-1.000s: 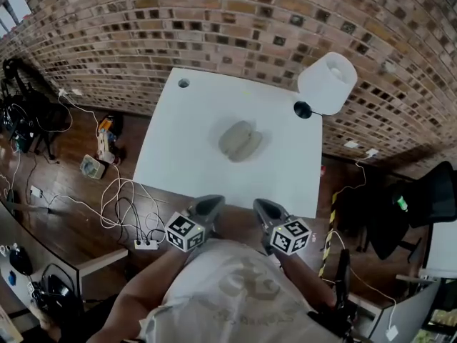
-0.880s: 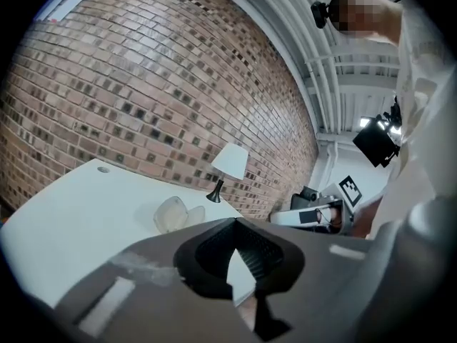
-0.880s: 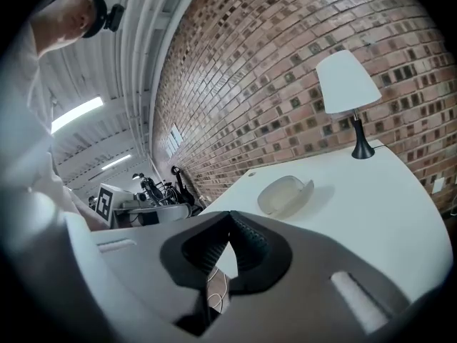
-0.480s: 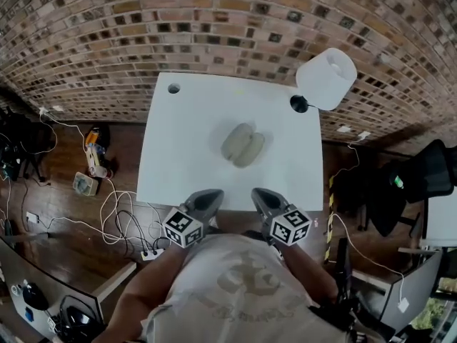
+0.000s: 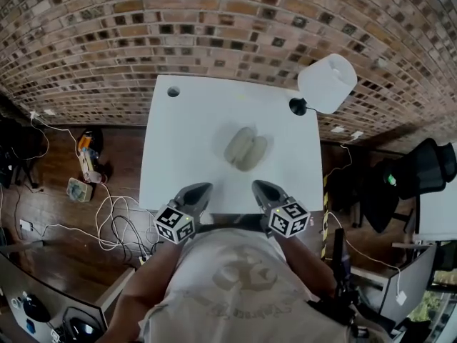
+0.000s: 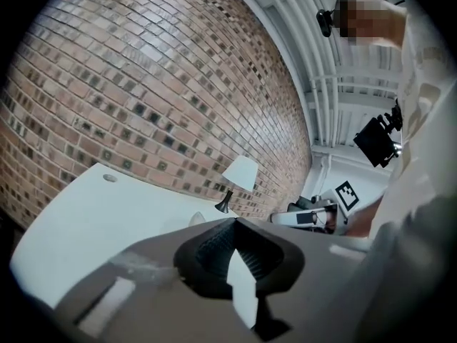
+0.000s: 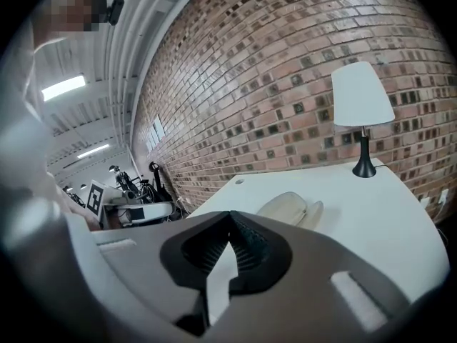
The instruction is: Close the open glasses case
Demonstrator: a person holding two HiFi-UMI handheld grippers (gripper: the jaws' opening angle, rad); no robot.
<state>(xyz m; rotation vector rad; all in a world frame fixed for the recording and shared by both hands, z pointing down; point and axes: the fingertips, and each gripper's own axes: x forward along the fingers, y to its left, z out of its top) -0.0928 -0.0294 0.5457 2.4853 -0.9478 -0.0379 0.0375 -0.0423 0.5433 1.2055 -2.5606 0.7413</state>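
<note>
The open glasses case (image 5: 245,148) is beige and lies with both halves spread on the middle of the white table (image 5: 182,145). My left gripper (image 5: 202,188) and right gripper (image 5: 259,186) hover side by side over the table's near edge, short of the case, both shut and empty. In the right gripper view the shut jaws (image 7: 230,218) point at the case (image 7: 293,209), which lies ahead and slightly right. In the left gripper view the shut jaws (image 6: 233,224) hide most of the case (image 6: 197,219).
A white-shaded lamp (image 5: 327,83) stands at the table's far right corner. A cable hole (image 5: 173,91) is at the far left corner. A brick wall runs behind the table. Cables (image 5: 114,213) lie on the wooden floor to the left, and a black chair (image 5: 425,177) is on the right.
Both grippers have moved forward, from in front of the table to over its near edge. The table and case now sit closer in the head view. The case has not moved.
</note>
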